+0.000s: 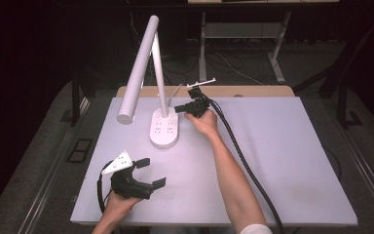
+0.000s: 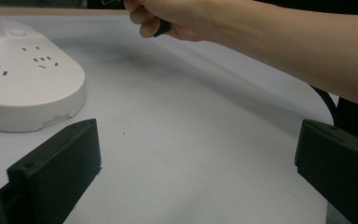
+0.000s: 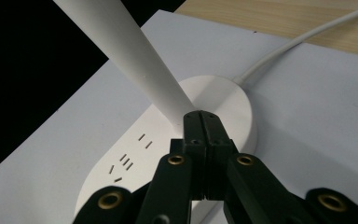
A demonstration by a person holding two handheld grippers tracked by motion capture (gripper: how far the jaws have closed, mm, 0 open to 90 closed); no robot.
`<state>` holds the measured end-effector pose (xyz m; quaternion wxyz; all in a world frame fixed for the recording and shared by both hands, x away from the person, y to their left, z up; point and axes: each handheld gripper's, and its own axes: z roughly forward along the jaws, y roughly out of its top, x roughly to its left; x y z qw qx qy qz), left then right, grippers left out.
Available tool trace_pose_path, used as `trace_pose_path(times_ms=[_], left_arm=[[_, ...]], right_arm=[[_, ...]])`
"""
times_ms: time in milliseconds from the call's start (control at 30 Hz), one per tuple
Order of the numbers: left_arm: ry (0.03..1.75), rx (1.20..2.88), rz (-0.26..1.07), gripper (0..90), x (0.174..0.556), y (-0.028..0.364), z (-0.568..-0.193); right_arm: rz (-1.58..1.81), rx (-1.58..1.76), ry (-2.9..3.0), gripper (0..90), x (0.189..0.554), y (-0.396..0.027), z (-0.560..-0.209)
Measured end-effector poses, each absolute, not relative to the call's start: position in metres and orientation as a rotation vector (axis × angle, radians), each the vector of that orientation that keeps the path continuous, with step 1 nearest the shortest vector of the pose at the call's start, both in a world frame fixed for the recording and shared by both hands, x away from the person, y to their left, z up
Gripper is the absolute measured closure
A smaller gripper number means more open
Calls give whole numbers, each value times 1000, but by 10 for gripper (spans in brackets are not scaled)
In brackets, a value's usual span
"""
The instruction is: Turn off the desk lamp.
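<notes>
Black tongs with brass screws, thick black cable, white sleeve.

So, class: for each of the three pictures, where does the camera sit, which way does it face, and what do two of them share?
High view: above the table's near side, looking forward and down; both forearms, left claw, right claw.
Left gripper view: on the left claw, open, facing the right hand.
Right gripper view: on the right claw, shut, facing the lamp stem.
All share the white oval lamp base with sockets.
</notes>
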<state>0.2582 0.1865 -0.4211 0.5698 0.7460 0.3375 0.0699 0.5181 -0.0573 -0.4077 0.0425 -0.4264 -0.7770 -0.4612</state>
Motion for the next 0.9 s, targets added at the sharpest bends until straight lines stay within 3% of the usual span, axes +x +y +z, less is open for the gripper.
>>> trace_pose_path(times_ms=[900], left_arm=[[795,1748,163,0,260,188,-421]], right_arm=[[-1373,-1341,-2413,900,532,-32,-433]])
